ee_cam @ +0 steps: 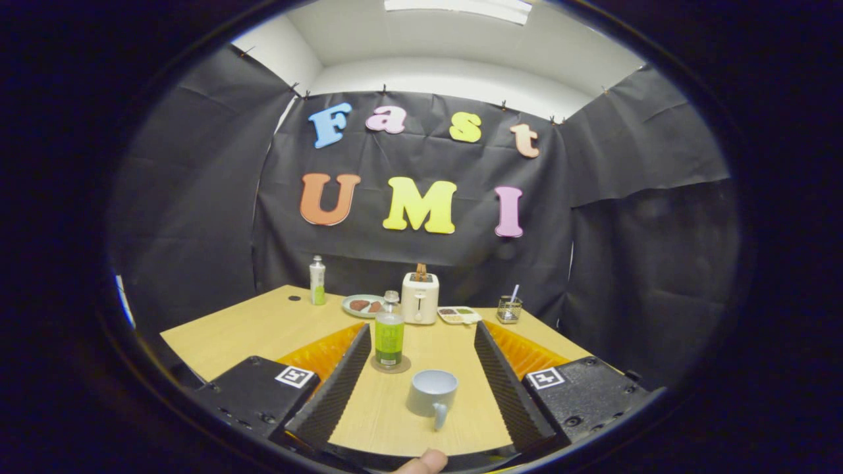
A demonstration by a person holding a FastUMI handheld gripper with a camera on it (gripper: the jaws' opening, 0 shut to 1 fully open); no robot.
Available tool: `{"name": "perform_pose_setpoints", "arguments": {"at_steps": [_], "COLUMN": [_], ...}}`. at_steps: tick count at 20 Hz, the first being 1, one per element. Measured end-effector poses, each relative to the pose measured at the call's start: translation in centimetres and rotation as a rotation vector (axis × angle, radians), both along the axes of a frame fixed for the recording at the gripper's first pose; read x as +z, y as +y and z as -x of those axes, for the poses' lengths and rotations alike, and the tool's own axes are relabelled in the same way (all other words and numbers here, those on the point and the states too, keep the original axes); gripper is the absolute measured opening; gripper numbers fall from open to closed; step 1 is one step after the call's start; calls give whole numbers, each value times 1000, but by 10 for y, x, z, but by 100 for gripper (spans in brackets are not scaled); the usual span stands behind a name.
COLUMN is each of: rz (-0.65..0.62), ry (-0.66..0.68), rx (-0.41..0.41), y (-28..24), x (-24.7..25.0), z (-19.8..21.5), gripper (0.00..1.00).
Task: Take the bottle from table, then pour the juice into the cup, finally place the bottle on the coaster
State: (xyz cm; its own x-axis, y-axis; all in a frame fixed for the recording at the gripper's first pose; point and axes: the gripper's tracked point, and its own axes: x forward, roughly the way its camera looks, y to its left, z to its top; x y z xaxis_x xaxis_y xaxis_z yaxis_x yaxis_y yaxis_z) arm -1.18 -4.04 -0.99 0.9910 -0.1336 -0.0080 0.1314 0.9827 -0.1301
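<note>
Tongs (421, 342) level above table (230, 329), spread wide, bottle (389, 332) on coaster (390, 364), cup (432, 394) between.

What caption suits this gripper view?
Open gripper frames a grey cup, with the green juice bottle upright on its coaster.

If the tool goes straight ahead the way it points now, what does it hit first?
Probably the cup, which sits between the open tool's fingers. The bottle stands on its coaster further on, off to one side.

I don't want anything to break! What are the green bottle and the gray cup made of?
The bottle looks like clear plastic or glass, since green juice shows through. The cup looks like matte ceramic or plastic: dull, thick-walled. The gripper is open around them, touching neither.
</note>
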Motion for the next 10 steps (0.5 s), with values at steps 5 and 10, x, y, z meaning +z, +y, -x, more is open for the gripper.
{"name": "perform_pose_setpoints", "arguments": {"at_steps": [5, 10], "rz": [17, -44], "ry": [-114, -130], "rx": [31, 31], "y": [6, 8], "x": [8, -2], "z": [30, 41], "gripper": [100, 100]}}
